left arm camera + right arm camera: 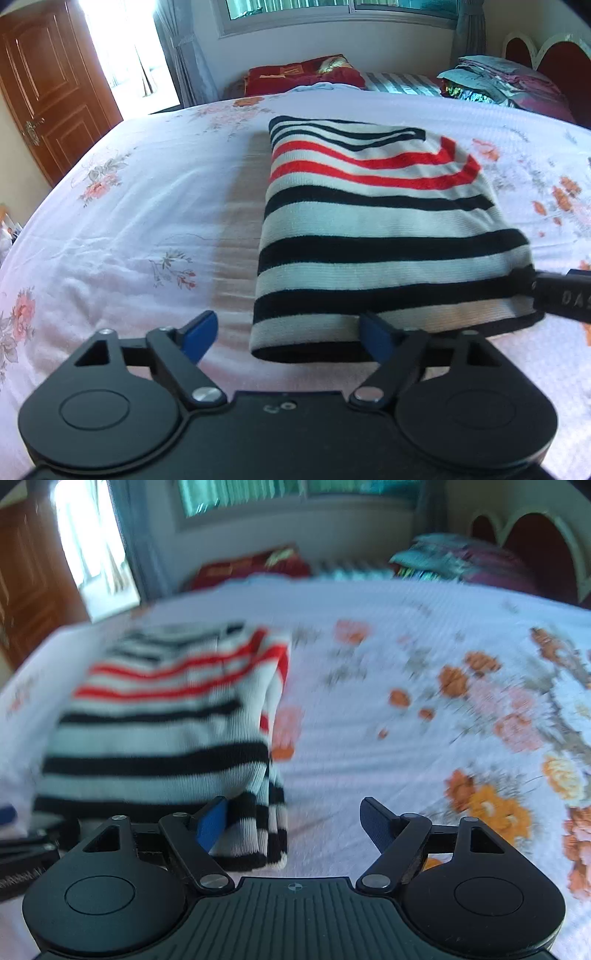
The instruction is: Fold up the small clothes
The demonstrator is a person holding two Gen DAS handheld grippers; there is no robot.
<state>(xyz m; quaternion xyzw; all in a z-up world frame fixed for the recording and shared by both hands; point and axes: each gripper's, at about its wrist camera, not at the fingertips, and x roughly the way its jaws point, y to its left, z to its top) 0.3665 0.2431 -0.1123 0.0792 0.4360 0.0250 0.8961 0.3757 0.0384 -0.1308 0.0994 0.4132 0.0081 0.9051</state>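
Bedroom, floral bed (147,206), fold looks basically done.
Left tool (286,338) and right tool (293,823) both spread apart, gripping nothing; folded striped top (369,229) lies just ahead. Next is probably smoothing it.

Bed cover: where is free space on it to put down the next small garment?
Free: the floral bed cover left of the folded striped garment, toward the door; also the wide stretch to its right. Crowded: the far end, with a red blanket and piled bedding; and the garment's near edge, where both open grippers are.
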